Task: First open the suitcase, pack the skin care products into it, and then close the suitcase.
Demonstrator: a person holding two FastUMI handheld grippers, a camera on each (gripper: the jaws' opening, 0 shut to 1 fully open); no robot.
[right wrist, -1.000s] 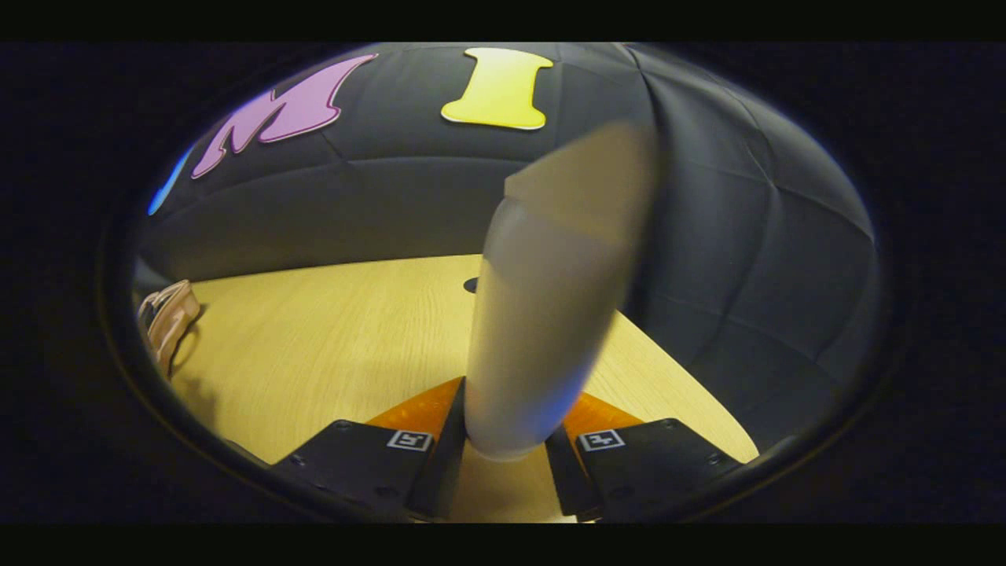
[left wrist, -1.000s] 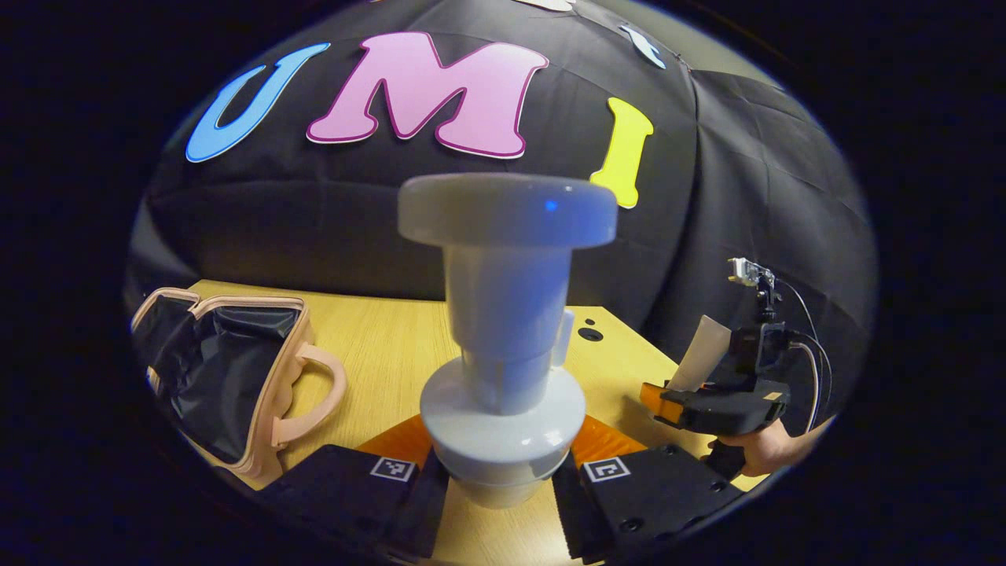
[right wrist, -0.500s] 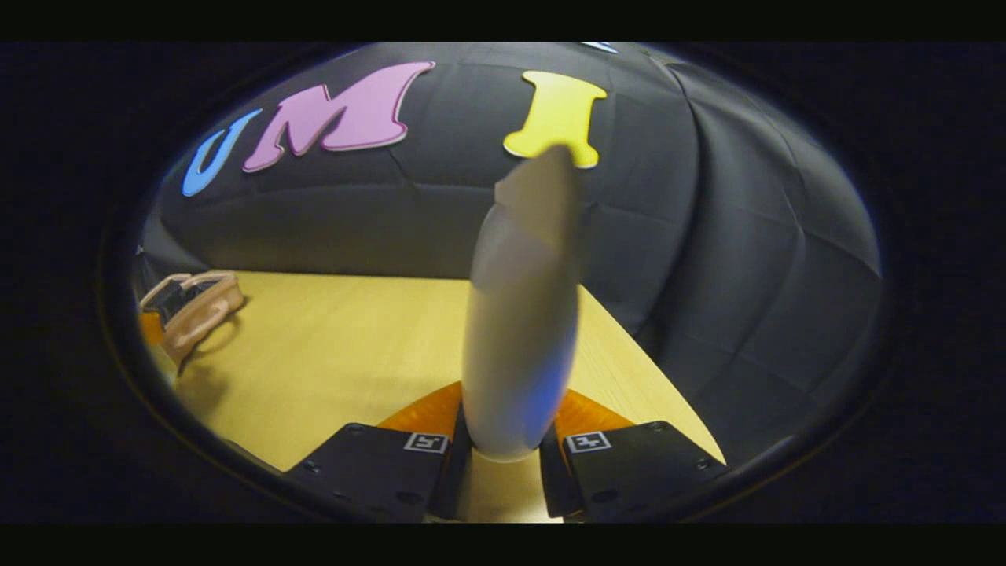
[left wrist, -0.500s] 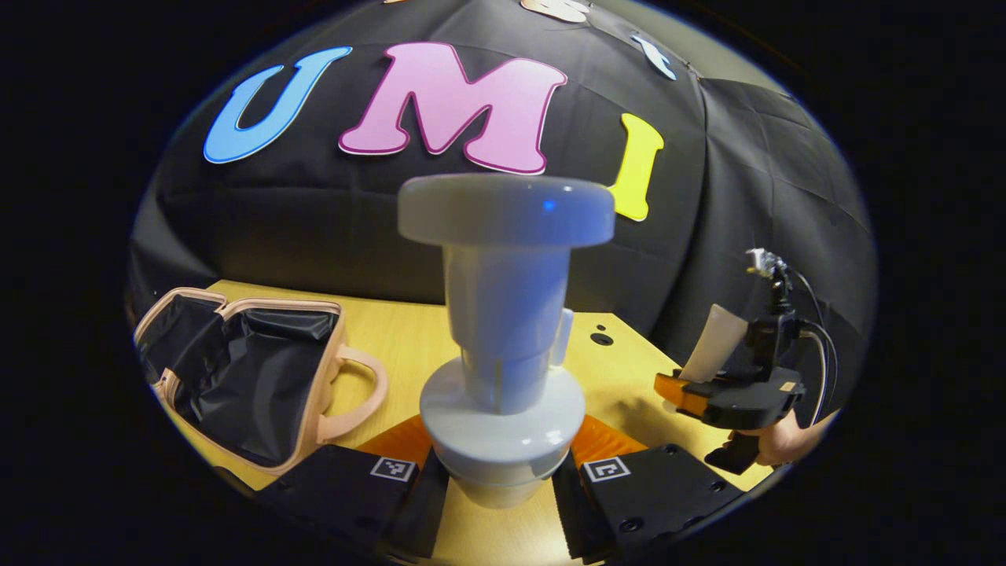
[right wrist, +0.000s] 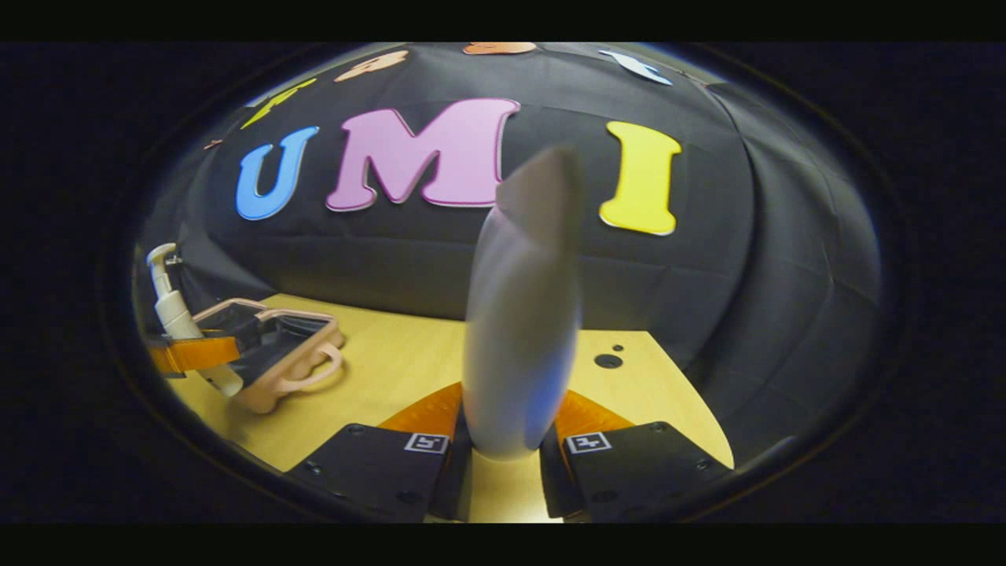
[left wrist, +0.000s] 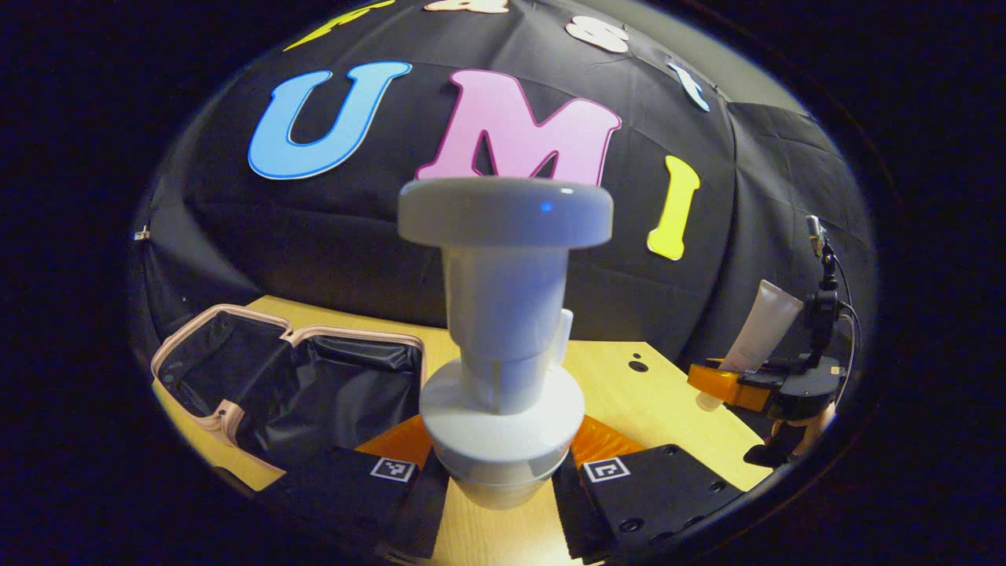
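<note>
Beside open suitcase (left wrist: 306,385), wooden table (left wrist: 629,393).

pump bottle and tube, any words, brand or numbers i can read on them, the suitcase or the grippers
pump bottle: plain white, no text shows.
tube: blurred, nothing readable.
suitcase: no text shows.
left gripper and right gripper: a square black-and-white coded marker on each finger, no words or numbers.
</note>
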